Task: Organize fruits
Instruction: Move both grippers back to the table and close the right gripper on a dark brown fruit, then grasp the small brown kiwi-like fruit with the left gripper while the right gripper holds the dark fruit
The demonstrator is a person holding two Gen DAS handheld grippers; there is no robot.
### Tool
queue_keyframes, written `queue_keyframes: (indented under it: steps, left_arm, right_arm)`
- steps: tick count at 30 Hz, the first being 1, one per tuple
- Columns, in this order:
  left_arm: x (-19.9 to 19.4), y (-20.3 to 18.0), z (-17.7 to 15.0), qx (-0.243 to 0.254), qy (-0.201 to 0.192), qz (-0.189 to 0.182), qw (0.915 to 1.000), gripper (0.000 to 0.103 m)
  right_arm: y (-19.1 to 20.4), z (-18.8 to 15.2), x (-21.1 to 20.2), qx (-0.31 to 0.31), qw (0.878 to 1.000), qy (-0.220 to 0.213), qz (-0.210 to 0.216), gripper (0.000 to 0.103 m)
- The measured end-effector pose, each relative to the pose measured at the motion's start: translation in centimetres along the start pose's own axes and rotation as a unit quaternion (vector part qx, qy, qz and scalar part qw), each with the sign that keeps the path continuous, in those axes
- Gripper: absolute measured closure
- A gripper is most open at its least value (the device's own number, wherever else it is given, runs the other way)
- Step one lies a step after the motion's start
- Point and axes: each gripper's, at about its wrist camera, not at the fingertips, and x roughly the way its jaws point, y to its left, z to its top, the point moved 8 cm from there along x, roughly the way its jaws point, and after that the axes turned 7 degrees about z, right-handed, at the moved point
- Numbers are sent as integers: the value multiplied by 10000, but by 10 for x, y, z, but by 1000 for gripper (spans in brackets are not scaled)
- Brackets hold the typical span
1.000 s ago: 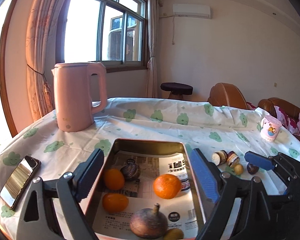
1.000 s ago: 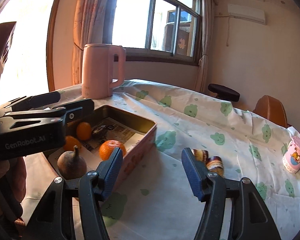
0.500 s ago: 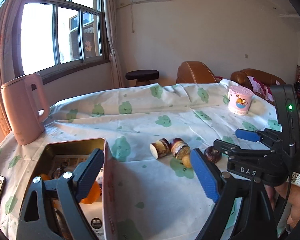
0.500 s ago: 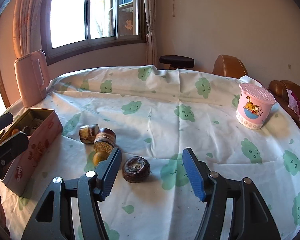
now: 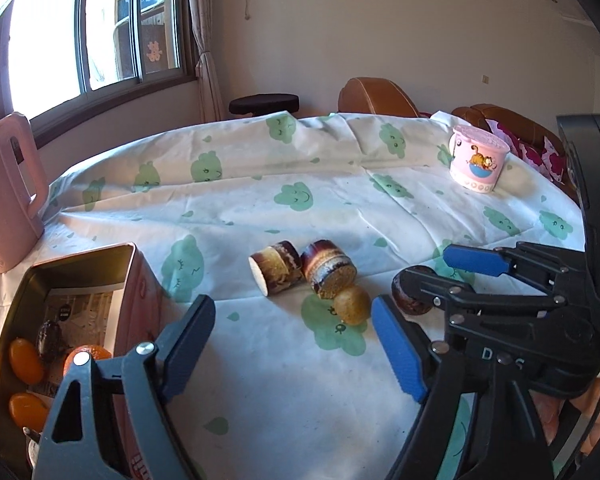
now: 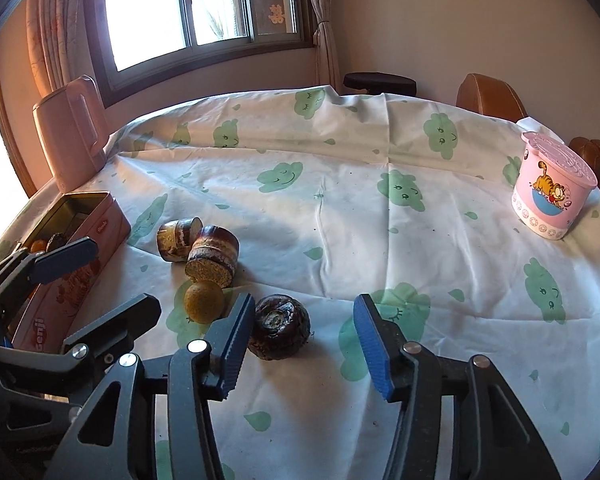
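Note:
On the cloud-print tablecloth lie two cut cane pieces [image 5: 276, 272] [image 5: 328, 272], a small yellow-brown fruit [image 5: 352, 304] and a dark round fruit [image 6: 280, 332]. My right gripper [image 6: 304, 340] straddles the dark fruit with its jaws closing; the left finger sits against the fruit and the right one stands clear of it. In the left wrist view that gripper [image 5: 426, 270] partly covers the dark fruit [image 5: 410, 302]. My left gripper [image 5: 292, 344] hovers beside the pink tin [image 5: 132, 300], jaws closing on nothing. Oranges [image 5: 24, 360] and a dark fruit lie in the tin.
A pink kettle [image 5: 8, 200] stands behind the tin at the far left. A pink cartoon cup [image 6: 552, 196] sits at the right of the table. Brown chairs [image 5: 376, 98] and a black stool [image 5: 264, 104] stand beyond the far edge.
Both views swung right from the tin to the loose fruit. My right gripper dropped around the dark fruit and its jaws narrowed. My left gripper narrowed slightly.

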Motion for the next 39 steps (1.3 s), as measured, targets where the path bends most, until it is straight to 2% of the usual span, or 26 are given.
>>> queue_keyframes:
  steps: [2, 8, 13, 15, 18, 22, 29, 31, 39]
  left_arm:
    - [-1, -2, -2, 5, 22, -31, 10000, 22]
    - [-10, 9, -6, -132, -73, 35, 9999, 22]
    - [-9, 11, -6, -100, -60, 92, 9999, 22]
    - [-9, 5, -5, -58, -62, 36, 10000, 22]
    - [-5, -4, -4, 53, -4, -23, 10000, 23]
    - [6, -16, -3, 111, 175, -185, 9996, 37]
    - [28, -33, -7, 59, 677, -535, 9962, 60]
    - [33, -35, -9, 64, 805, -594, 9950, 76]
    - [25, -32, -5, -21, 589, -641, 9962, 76]
  right_arm:
    - [1, 0, 0, 22, 9999, -8, 133, 57]
    - [10, -4, 2, -95, 9991, 115, 405, 59]
    - [18, -6, 7, -252, 9985, 258, 410, 66]
    - [16, -6, 7, -172, 9984, 248, 477, 66]
    - [6, -4, 0, 45, 9994, 83, 340, 66]
    - [-12, -1, -10, 395, 9991, -158, 43, 66]
    - [-19, -1, -15, 532, 9982, -255, -81, 66]
    - [-18, 0, -15, 484, 9984, -259, -91, 66]
    - [-17, 1, -19, 469, 9982, -385, -2, 66]
